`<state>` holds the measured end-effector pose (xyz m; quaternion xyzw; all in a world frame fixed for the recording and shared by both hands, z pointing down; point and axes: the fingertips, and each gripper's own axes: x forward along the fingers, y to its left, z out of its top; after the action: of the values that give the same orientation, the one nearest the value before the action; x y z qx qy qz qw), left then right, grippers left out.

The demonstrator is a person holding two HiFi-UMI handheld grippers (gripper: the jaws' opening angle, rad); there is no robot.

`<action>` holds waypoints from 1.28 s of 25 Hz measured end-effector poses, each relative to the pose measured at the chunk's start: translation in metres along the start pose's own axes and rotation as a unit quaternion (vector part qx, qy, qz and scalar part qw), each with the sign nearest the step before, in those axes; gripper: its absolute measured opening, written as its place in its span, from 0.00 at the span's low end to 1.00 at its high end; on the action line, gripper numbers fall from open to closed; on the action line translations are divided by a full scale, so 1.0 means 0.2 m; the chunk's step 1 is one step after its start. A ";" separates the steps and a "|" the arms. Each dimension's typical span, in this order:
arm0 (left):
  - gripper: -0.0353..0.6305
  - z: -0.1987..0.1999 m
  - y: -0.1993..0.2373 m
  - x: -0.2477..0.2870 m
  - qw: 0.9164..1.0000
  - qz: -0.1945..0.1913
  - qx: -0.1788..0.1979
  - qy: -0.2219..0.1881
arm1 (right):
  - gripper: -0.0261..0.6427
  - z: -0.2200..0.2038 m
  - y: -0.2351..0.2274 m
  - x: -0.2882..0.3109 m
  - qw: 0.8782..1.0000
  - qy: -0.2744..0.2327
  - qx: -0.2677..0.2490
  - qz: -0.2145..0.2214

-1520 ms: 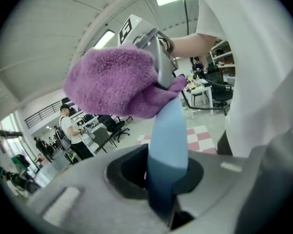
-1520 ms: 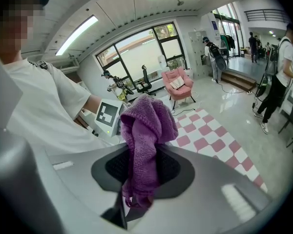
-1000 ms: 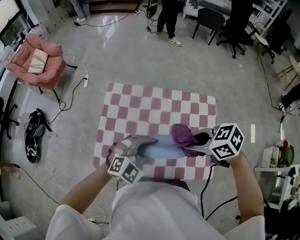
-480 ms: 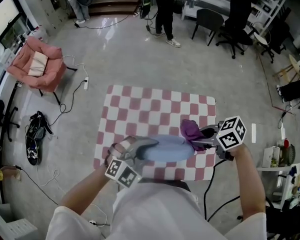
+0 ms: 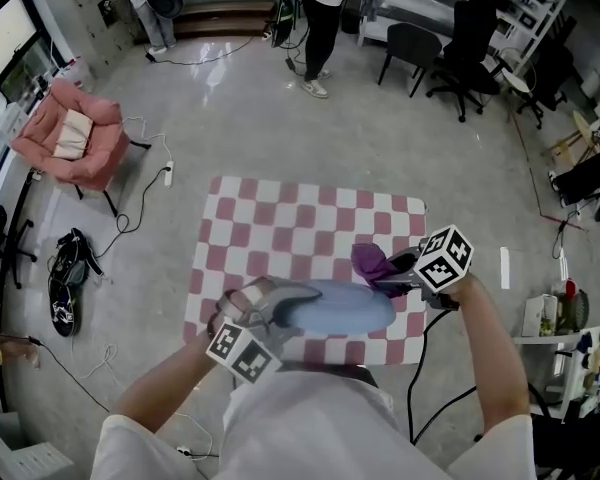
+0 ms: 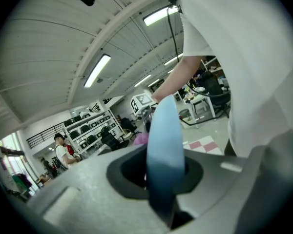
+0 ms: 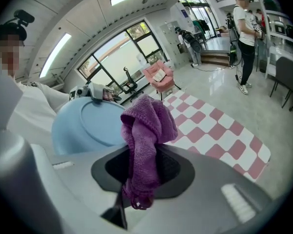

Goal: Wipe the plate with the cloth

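Bright, even indoor light: long white ceiling strip lights [image 6: 95,70] glow overhead, daylight floods tall windows [image 7: 118,58], the polished grey floor [image 5: 220,43] glares far off. Gripper views bend hard, corners black; the pale blue round plate [image 6: 163,145] blurs near the lens.

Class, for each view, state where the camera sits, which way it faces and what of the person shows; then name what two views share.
Head view: on the person's head, facing steeply down at the checked table; both forearms, left gripper and right gripper show.
Left gripper view: on the left gripper, facing upward along jaws shut on the blue plate; white shirt shows.
Right gripper view: on the right gripper, facing along jaws shut on the purple cloth toward the table; shirt shows.
Shared: all three show the plate.
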<state>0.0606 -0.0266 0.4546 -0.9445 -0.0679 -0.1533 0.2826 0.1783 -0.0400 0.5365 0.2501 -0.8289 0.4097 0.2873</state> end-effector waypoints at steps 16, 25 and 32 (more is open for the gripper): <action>0.13 0.10 -0.10 0.06 0.997 -0.064 0.011 -0.032 | 0.19 0.05 0.16 0.18 0.976 0.113 -0.162 0.093; 0.13 0.12 -0.08 0.08 0.996 -0.074 0.016 -0.041 | 0.19 0.00 0.21 0.22 0.954 0.186 -0.197 0.127; 0.13 0.09 -0.05 0.10 0.997 -0.068 0.022 -0.038 | 0.18 -0.01 0.18 0.21 0.950 0.214 -0.183 0.132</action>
<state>0.0813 -0.0074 0.4531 -0.9366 -0.1458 -0.1342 0.2890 0.1264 -0.0268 0.5471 -0.0122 -0.8343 0.3293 0.4421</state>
